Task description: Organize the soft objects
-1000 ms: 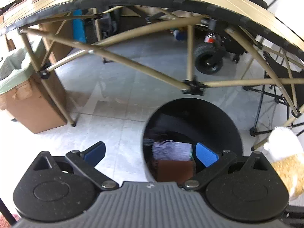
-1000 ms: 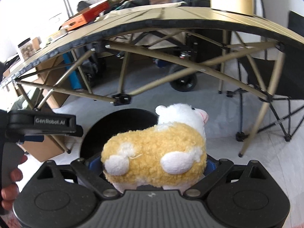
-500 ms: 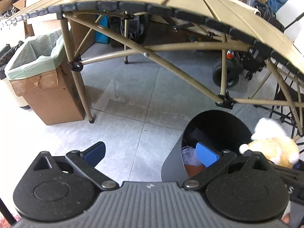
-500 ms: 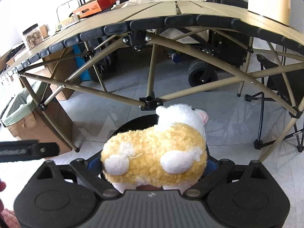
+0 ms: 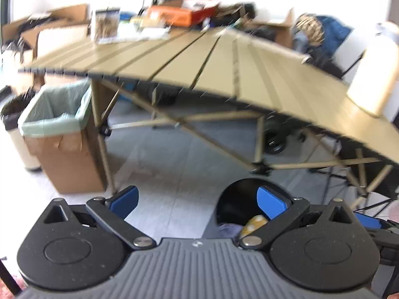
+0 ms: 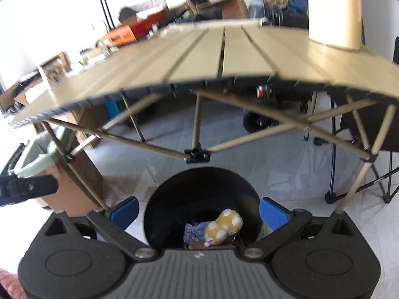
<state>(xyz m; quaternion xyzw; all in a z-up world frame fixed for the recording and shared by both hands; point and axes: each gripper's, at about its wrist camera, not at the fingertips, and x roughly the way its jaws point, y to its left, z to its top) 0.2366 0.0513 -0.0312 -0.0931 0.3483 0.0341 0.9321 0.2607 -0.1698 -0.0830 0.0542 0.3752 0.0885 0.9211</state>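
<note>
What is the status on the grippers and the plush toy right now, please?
Right gripper open, empty. Left gripper open, empty. Plush toy lying in the black bin beside purple cloth. Nothing in the way.

Round bin [image 6: 199,194] is standing on the floor just in front of the folding table [image 6: 224,57], below the table's edge; plush toy [image 6: 224,226] is lying inside the bin, to the right of a cloth [image 6: 194,231], the two touching. Lined cardboard box [image 5: 59,134] is sitting on the floor to the left of the bin, beside a table leg; clutter is lying along the table's far side.
</note>
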